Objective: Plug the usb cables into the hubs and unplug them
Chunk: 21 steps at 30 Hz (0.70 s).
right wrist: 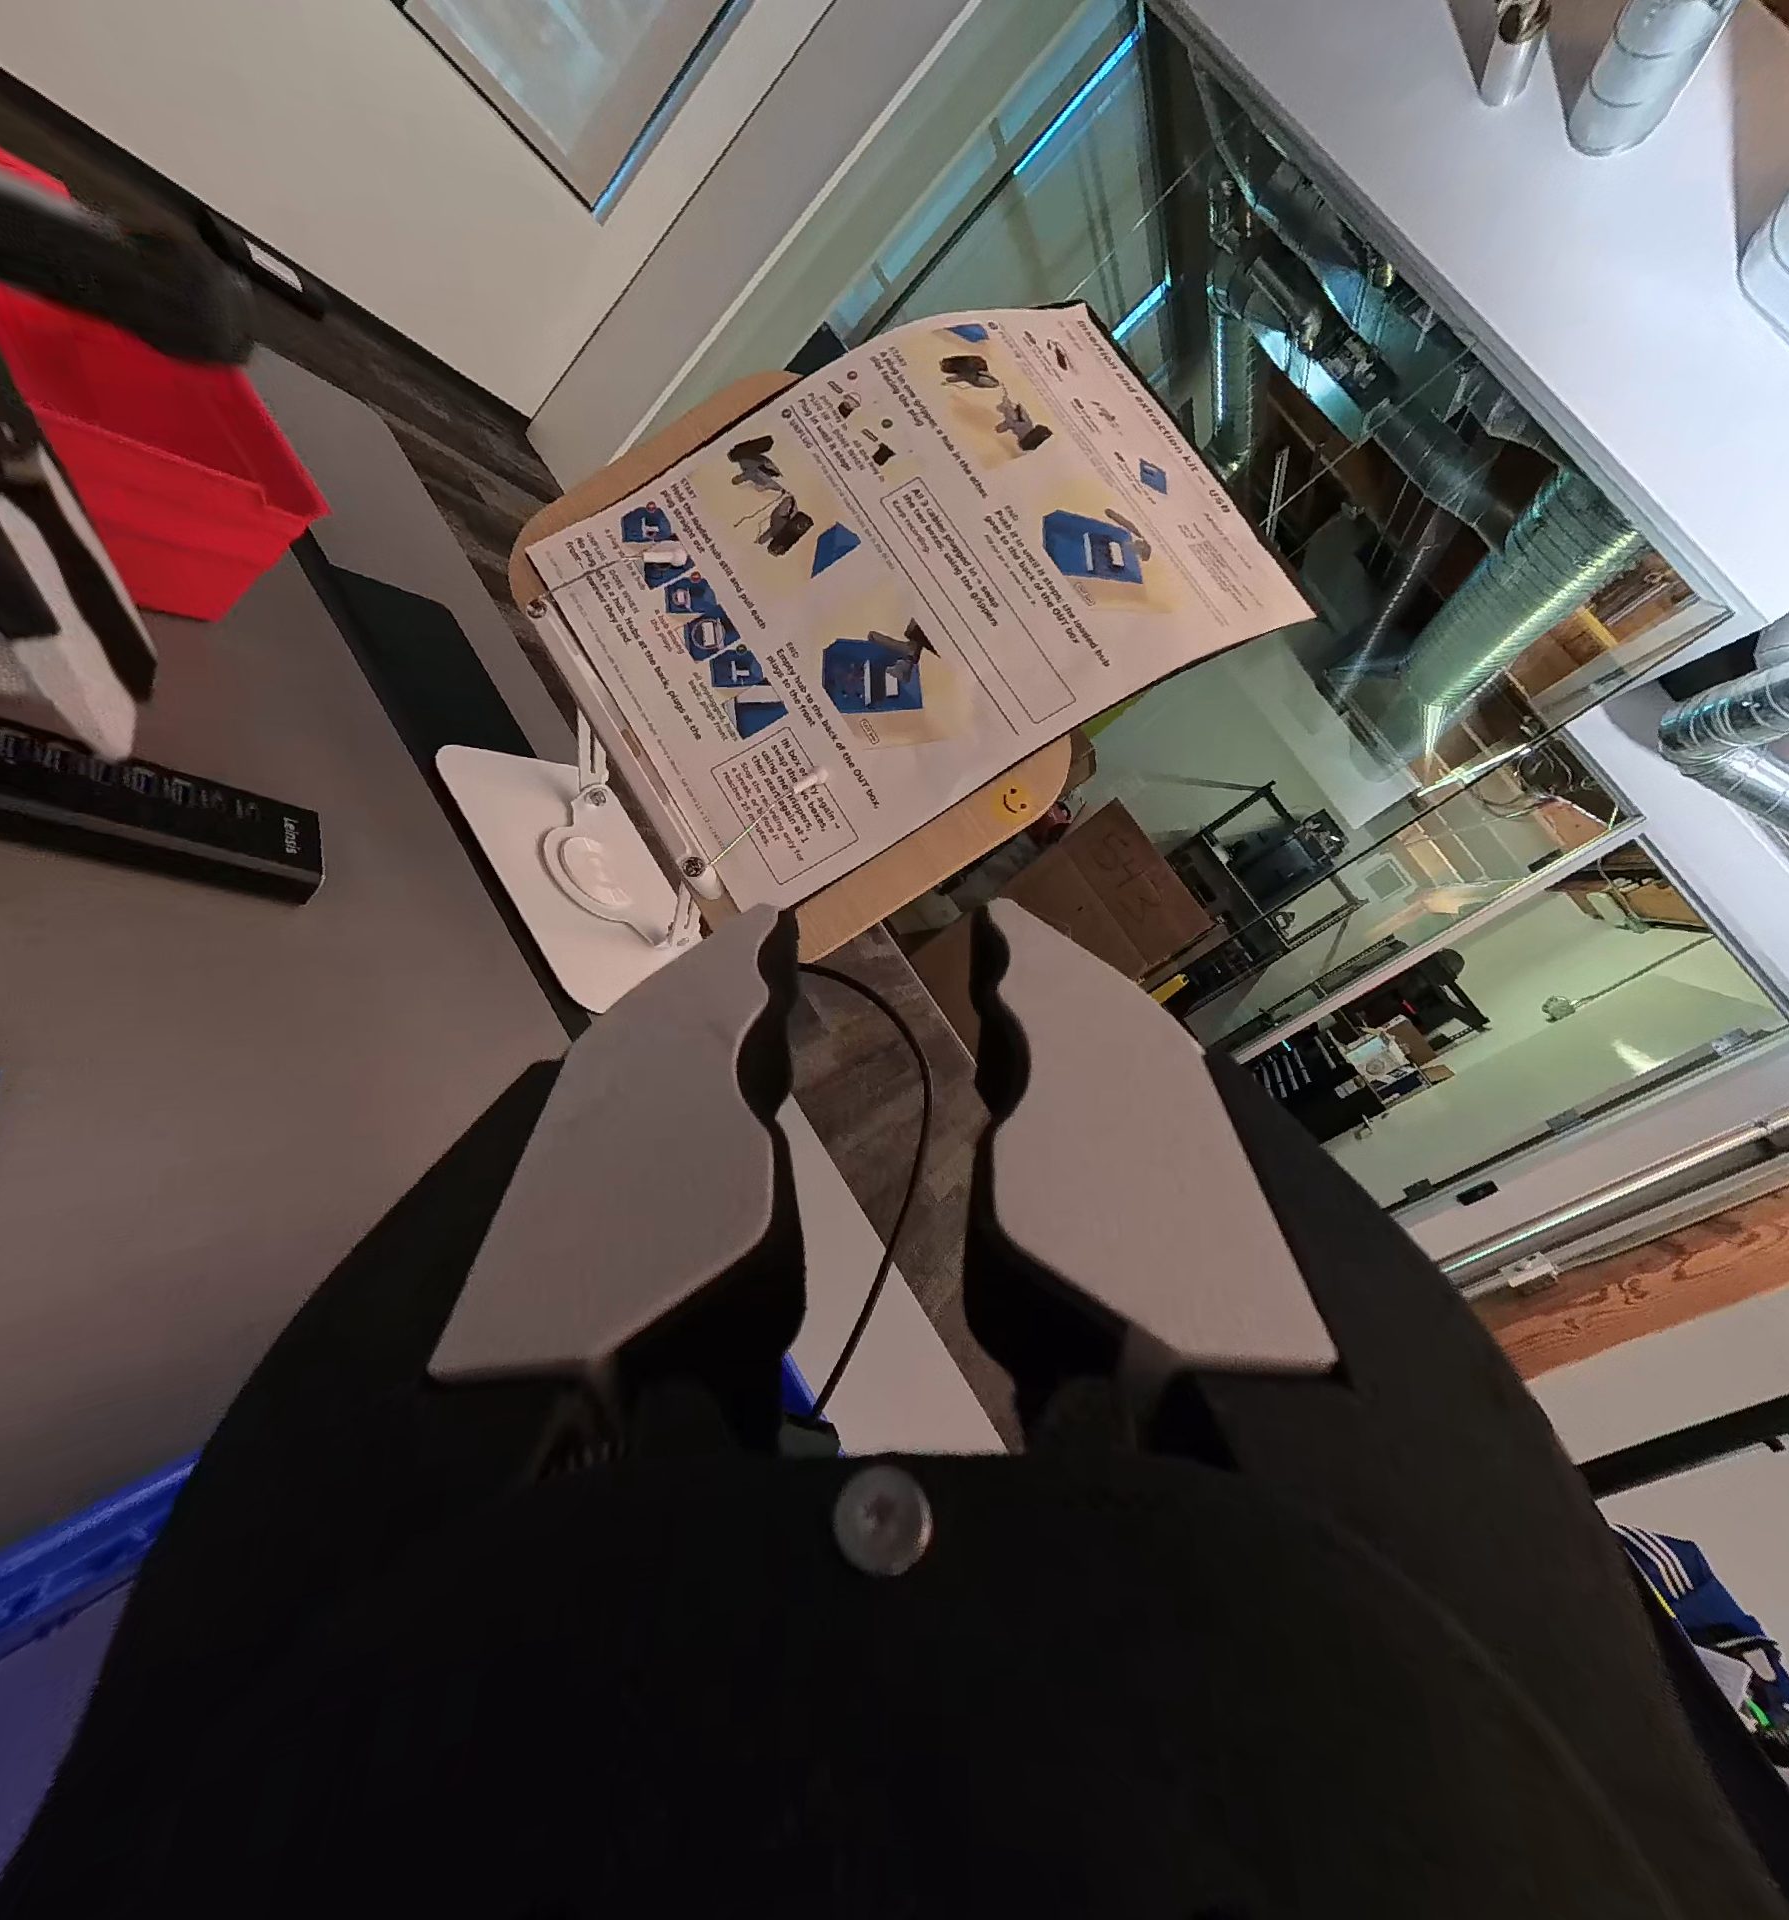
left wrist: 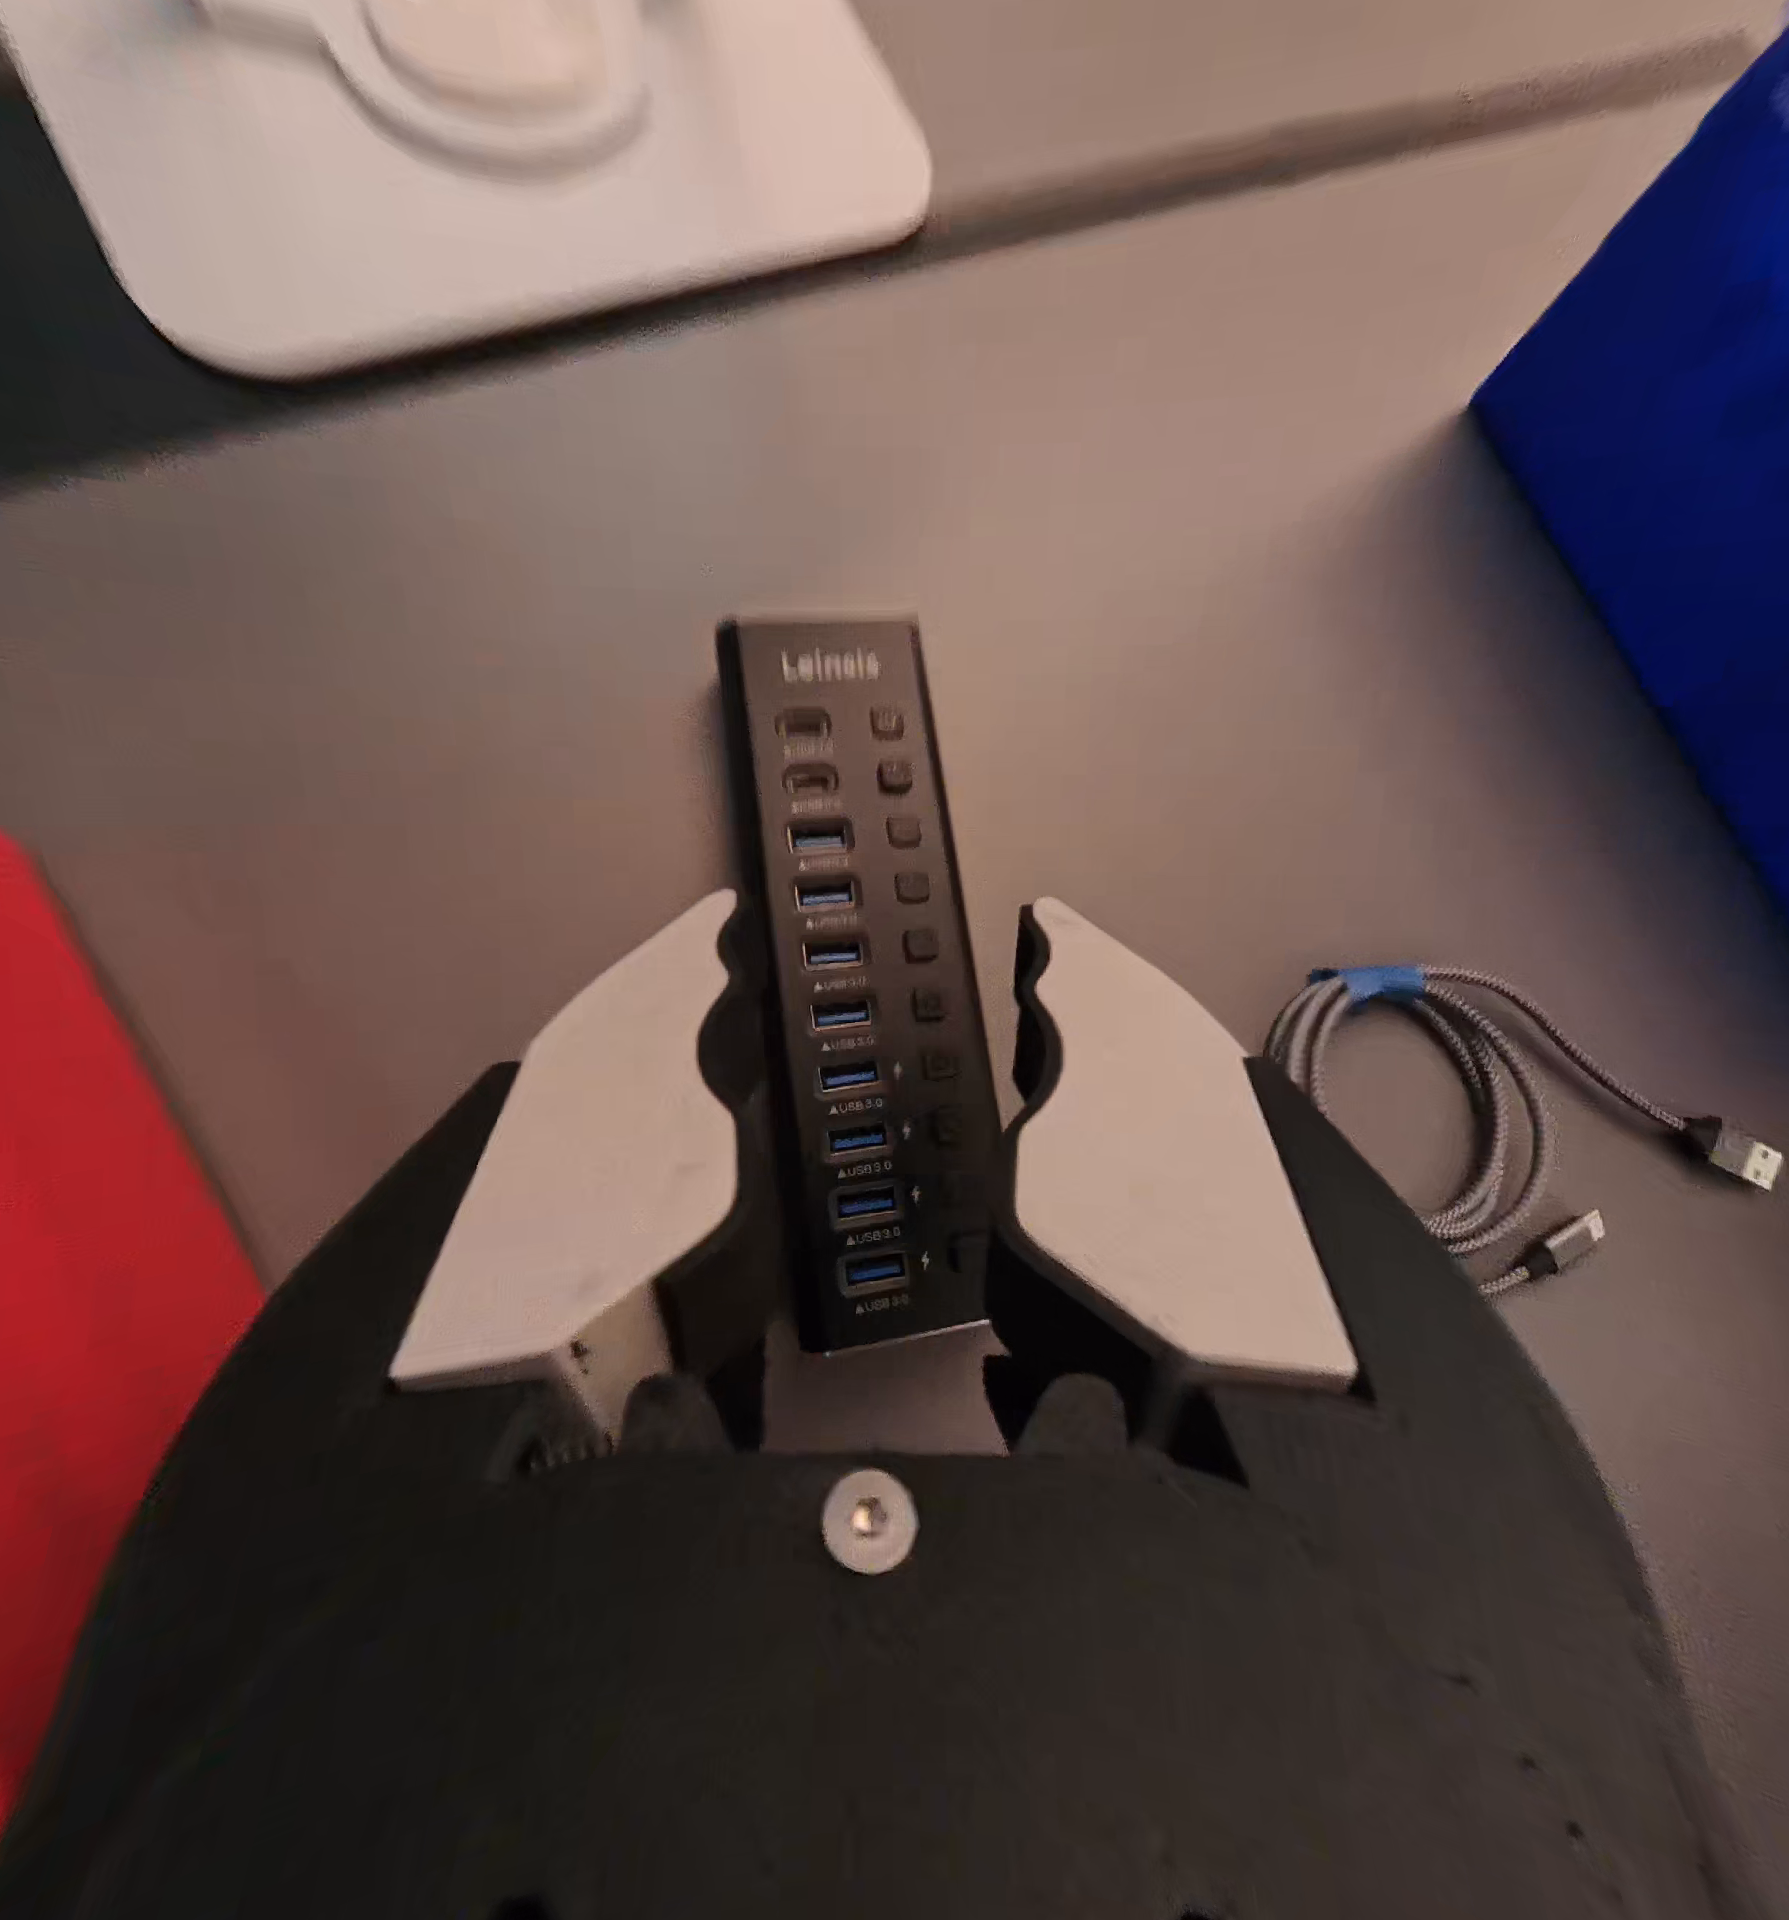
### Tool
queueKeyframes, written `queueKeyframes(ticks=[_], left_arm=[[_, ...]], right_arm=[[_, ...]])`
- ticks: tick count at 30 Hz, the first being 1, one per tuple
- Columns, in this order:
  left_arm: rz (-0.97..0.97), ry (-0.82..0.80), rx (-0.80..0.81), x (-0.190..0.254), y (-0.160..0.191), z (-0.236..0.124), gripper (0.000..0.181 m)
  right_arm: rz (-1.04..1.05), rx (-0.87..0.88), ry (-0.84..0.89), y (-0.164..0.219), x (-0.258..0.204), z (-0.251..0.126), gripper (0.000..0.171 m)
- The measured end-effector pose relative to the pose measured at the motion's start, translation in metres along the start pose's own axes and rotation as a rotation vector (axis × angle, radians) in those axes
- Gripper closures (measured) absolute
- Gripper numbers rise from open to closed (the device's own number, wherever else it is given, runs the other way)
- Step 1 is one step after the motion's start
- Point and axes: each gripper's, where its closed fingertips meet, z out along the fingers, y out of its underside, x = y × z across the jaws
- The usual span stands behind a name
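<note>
Left wrist: hub between jaws (parted)

Left hand-held gripper points forward and down, jaws spread wide. Right hand-held gripper is rolled sideways and raised, jaws parted, nothing between them.

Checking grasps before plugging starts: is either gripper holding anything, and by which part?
Neither. The left gripper is open, its fingers straddling the black hub without clamping it. The right gripper is open and empty.

Bare table surrounds hub; blue bin crowds its right.
</note>
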Motion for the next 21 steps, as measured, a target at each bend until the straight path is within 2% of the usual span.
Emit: queueKeyframes(ticks=[3,6,8,10,13,15,19,21], left_arm=[[0.108,-0.123,0.178,0.005,-0.026,-0.051,0.136],[0.130,-0.375,0.298,-0.027,-0.028,-0.123,0.138],[0.076,-0.549,0.288,-0.068,-0.009,-0.167,0.140],[-0.061,-0.629,0.155,-0.108,0.028,-0.189,0.135],[-0.321,-0.544,-0.075,-0.140,0.091,-0.178,0.127],[-0.421,-0.488,-0.166,-0.148,0.118,-0.164,0.122],[-0.452,-0.514,-0.311,-0.160,0.150,-0.147,0.128],[-0.425,-0.548,-0.353,-0.163,0.153,-0.145,0.131]], right_arm=[[-0.010,-0.009,-0.006,0.000,-0.003,0.002,0.138],[-0.012,-0.018,-0.011,0.002,-0.004,0.004,0.138],[-0.016,-0.032,-0.007,0.005,-0.004,0.005,0.138],[-0.022,-0.042,-0.002,0.006,-0.003,0.006,0.138],[-0.021,-0.039,-0.004,0.005,-0.004,0.008,0.138],[-0.030,-0.046,-0.013,0.004,-0.007,0.010,0.138],[-0.045,-0.062,-0.031,0.006,-0.014,0.014,0.138],[-0.049,-0.070,-0.035,0.007,-0.015,0.015,0.138]])
